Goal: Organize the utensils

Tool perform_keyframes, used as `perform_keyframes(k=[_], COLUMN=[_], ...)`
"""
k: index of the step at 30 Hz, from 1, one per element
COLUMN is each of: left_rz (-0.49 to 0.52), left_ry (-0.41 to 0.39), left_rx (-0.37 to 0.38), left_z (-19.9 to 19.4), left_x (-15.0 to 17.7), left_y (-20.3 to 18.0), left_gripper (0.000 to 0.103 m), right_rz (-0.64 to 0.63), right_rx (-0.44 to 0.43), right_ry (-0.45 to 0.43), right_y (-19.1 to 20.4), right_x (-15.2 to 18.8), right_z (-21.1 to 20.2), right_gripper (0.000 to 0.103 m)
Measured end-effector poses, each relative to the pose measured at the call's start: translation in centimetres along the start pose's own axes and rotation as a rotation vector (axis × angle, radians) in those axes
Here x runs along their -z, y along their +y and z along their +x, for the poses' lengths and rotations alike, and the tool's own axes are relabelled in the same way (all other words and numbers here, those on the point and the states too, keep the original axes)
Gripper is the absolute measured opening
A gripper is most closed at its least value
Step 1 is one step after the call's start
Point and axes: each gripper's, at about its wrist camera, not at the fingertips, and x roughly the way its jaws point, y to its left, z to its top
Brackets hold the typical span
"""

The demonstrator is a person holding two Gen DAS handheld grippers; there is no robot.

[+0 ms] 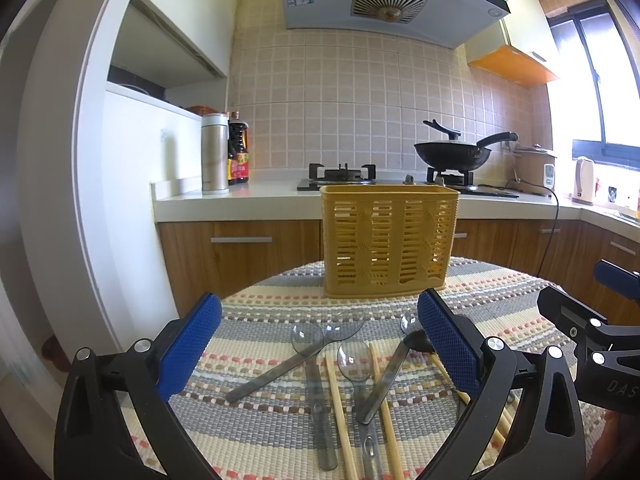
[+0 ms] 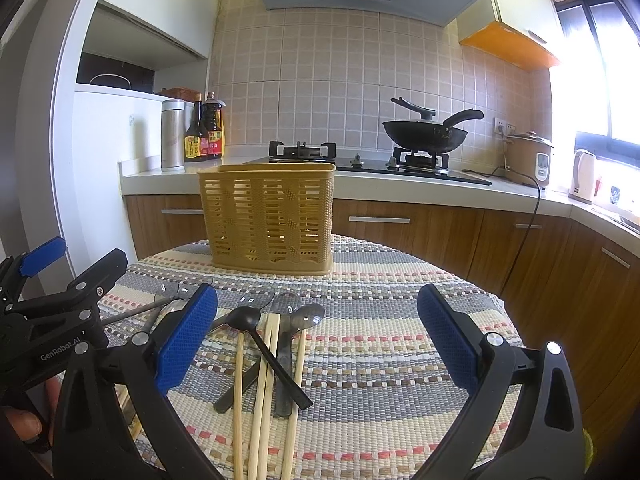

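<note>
Utensils lie in a loose heap on the striped woven mat (image 2: 380, 344) in front of the yellow slotted basket (image 1: 388, 240): clear plastic spoons (image 1: 354, 356), a black spoon (image 2: 244, 318) and pale wooden chopsticks (image 2: 266, 380). Left gripper (image 1: 320, 344) and right gripper (image 2: 318, 336) both hover nearer than the basket, fingers spread wide, holding nothing

left gripper (image 1: 320, 344): fingers spread wide, holding nothing | right gripper (image 2: 318, 340): fingers spread wide, holding nothing
</note>
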Motion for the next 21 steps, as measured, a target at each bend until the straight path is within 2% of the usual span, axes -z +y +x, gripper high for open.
perform_keyframes(k=[6, 9, 12, 15, 16, 19, 21], left_rz=[-0.004, -0.030, -0.018, -0.053, -0.058, -0.032, 0.001], left_ry=[-0.001, -0.073, -0.089, -0.092, -0.087, -0.033, 0.043], left_rx=[-0.008, -0.081, -0.073, -0.012, -0.002, 0.050, 0.086], left_z=[-0.7, -2.6, -3.0, -3.5, -3.6, -3.0, -1.7], left_x=[0.4, 0.7, -1.1, -4.4, -5.3, -8.3, -10.0], left_y=[-0.4, 0.4, 1.8, 3.9, 4.4, 5.6, 5.9], left_gripper=[0.095, 0.095, 0.095, 0.095, 0.095, 0.095, 0.095], right_rz=[-0.007, -0.002, -0.015, -0.038, -0.058, -0.095, -0.111], right_rx=[0.008, 0.008, 0.005, 0.016, 0.026, 0.037, 0.033], right_ry=[-0.006, 0.013, 0.045, 0.044, 0.070, 0.112, 0.157], right_y=[0.2, -0.1, -0.5, -1.0, -0.8, -0.9, -1.0], right_x=[0.0, -0.6, -2.3, -5.1, -5.7, -8.7, -10.3], right_z=[-0.1, 0.3, 0.2, -0.1, 0.1, 0.4, 0.9], right_gripper=[0.095, 0.095, 0.095, 0.095, 0.095, 0.095, 0.095])
